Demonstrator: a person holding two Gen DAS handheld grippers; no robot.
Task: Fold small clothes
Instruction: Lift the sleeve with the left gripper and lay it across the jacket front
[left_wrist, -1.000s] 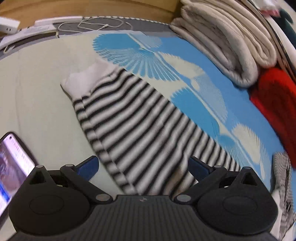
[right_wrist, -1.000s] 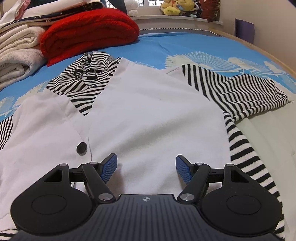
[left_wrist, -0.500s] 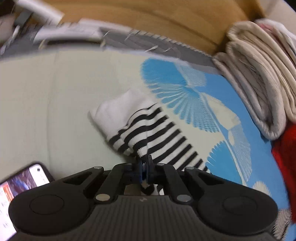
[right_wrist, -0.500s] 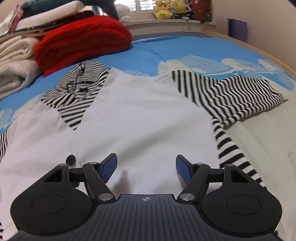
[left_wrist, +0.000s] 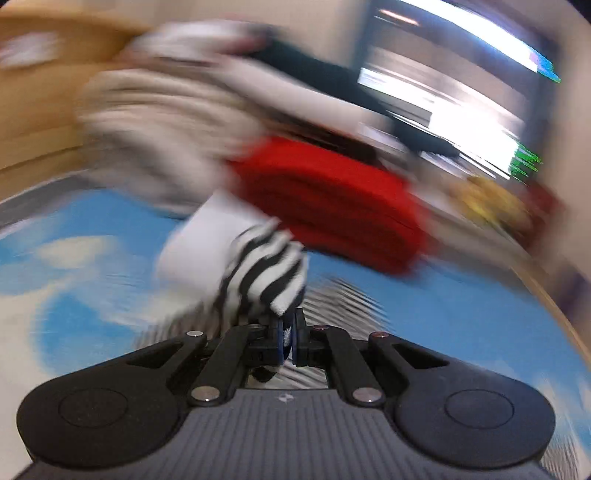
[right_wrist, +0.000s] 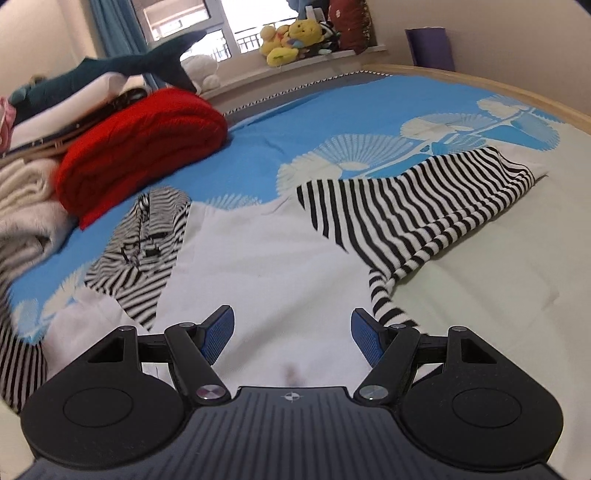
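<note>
Between left hand-held gripper (left_wrist: 287, 334) pads, striped sleeve (left_wrist: 258, 266)

One garment on one bed, beside a stack of folded textiles.

One white top (right_wrist: 273, 266) with two striped sleeves (right_wrist: 417, 206) and one striped hood (right_wrist: 147, 251); one red folded blanket (right_wrist: 147, 144); one cream folded blanket (right_wrist: 26, 199); one plush shark (right_wrist: 122, 66); a cluster of yellow plush toys (right_wrist: 291, 40), number unclear; two tongs (left_wrist: 287, 338) (right_wrist: 291, 334).
</note>
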